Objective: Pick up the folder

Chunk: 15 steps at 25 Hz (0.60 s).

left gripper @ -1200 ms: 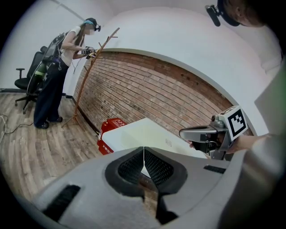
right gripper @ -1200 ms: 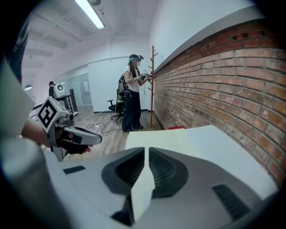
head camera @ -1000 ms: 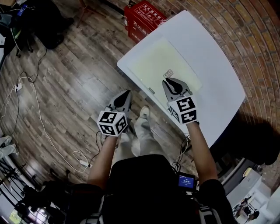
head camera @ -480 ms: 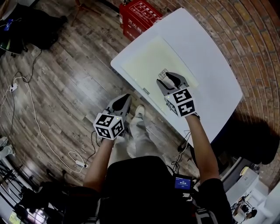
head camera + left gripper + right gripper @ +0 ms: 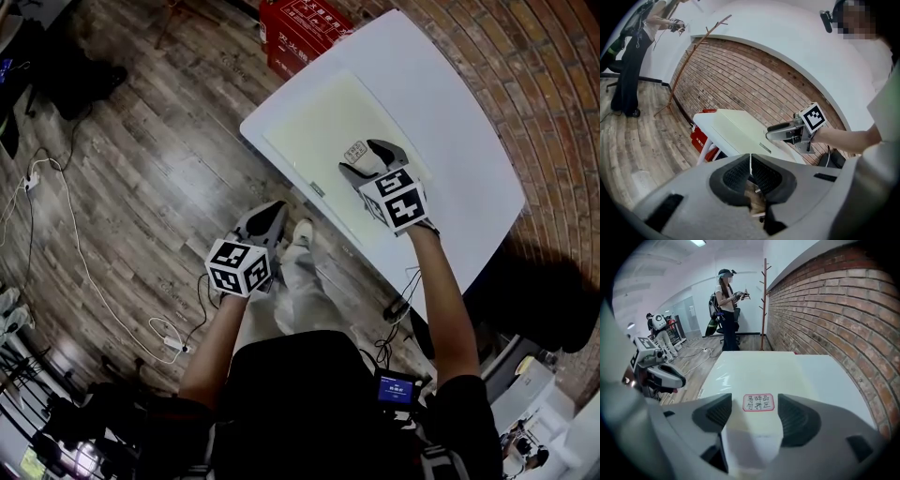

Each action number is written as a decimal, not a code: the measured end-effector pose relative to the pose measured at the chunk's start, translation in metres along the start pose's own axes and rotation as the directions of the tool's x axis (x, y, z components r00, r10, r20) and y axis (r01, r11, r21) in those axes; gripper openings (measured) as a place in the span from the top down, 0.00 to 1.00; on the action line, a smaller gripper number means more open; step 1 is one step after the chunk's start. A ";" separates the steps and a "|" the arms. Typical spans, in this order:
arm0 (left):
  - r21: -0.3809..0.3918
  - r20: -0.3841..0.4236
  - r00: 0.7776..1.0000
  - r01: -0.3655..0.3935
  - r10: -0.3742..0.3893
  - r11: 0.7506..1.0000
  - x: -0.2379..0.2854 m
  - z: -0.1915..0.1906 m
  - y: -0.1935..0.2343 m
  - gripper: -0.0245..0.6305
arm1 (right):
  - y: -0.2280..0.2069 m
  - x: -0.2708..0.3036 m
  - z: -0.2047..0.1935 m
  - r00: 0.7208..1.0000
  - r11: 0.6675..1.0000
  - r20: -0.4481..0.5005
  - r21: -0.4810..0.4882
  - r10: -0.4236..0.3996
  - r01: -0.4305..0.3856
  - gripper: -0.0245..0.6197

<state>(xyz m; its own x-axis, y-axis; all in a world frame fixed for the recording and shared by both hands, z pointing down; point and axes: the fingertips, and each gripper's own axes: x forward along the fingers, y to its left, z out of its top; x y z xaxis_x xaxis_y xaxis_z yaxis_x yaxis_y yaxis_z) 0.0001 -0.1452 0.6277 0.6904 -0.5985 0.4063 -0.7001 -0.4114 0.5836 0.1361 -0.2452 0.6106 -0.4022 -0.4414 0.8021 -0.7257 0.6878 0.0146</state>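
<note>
showing one folder (image 5: 328,122) on one table (image 5: 464,122), left tool (image 5: 272,208), right tool (image 5: 368,159).

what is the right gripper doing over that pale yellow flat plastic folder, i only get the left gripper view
observer: its jaws have just been opening; the right gripper view shows the right gripper wide open, pads pressing nothing, over the pale yellow folder.
operator: anything in the gap
observer: a small red-bordered white label stuck on the folder.
operator: where's my left gripper
observer: head view shows the shut left gripper over the wooden plank floor, outside the near edge of the white table.
</note>
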 end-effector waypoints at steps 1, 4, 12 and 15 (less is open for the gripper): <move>-0.001 -0.002 1.000 0.000 0.000 1.000 0.000 0.000 0.000 0.93 | 0.000 0.001 -0.001 1.000 1.000 -0.002 0.008 0.008 -0.008 0.53; -0.004 -0.005 1.000 -0.004 0.004 1.000 0.000 -0.001 0.003 0.93 | -0.001 0.003 -0.001 1.000 0.999 -0.003 0.041 0.027 -0.027 0.52; -0.031 -0.008 1.000 0.011 -0.011 0.999 0.004 -0.006 0.001 0.93 | -0.001 0.005 -0.003 0.999 0.997 -0.009 0.056 0.048 -0.047 0.52; -0.033 -0.012 1.000 0.013 -0.013 0.999 0.006 -0.009 0.001 0.93 | -0.001 0.006 -0.003 0.999 0.997 -0.001 0.056 0.047 -0.047 0.52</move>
<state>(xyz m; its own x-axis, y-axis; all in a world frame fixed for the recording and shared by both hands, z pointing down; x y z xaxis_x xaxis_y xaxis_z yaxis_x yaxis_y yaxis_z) 0.0053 -0.1426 0.6366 0.7020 -0.5844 0.4071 -0.6847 -0.3965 0.6115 0.1362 -0.2468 0.6172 -0.4351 -0.4081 0.8026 -0.7362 0.6745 -0.0562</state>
